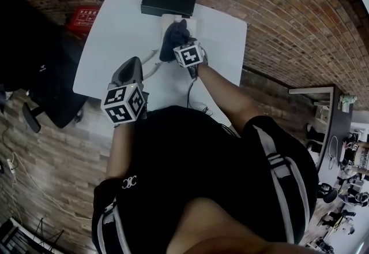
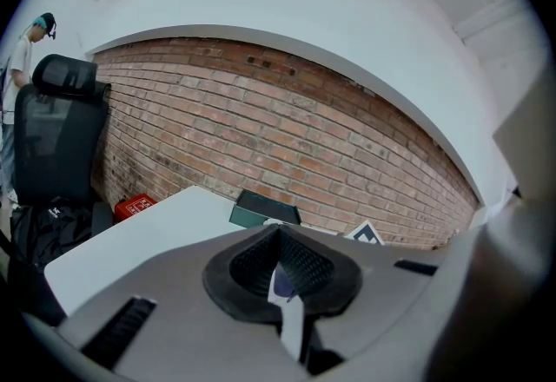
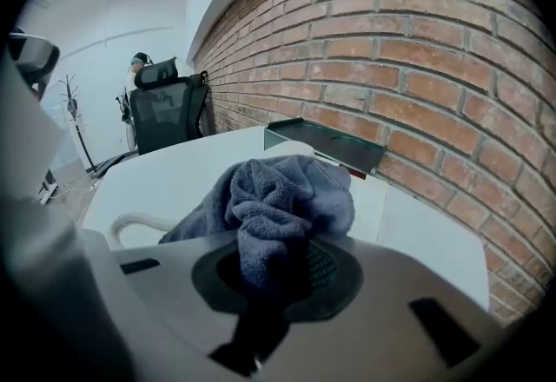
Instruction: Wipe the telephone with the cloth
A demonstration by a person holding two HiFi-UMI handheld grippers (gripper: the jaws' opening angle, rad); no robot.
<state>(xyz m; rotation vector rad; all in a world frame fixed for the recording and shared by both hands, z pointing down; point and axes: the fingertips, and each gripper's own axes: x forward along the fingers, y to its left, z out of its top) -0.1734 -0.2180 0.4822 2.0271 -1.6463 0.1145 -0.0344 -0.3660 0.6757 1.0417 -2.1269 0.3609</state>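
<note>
Telephone [image 3: 373, 198] lies far on the table [image 1: 115, 33]. The right gripper [image 3: 276, 267], clamped on the cloth [image 3: 278, 198], should press flat and sweep slowly. The left gripper [image 2: 282, 272] has its jaws together, empty.

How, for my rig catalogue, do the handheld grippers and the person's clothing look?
The left gripper and right gripper have smooth light-grey bodies with black textured pads at the jaws. Each carries a white cube printed with black square markers. The person wears a black short-sleeved top with white stripes on the sleeves.
</note>
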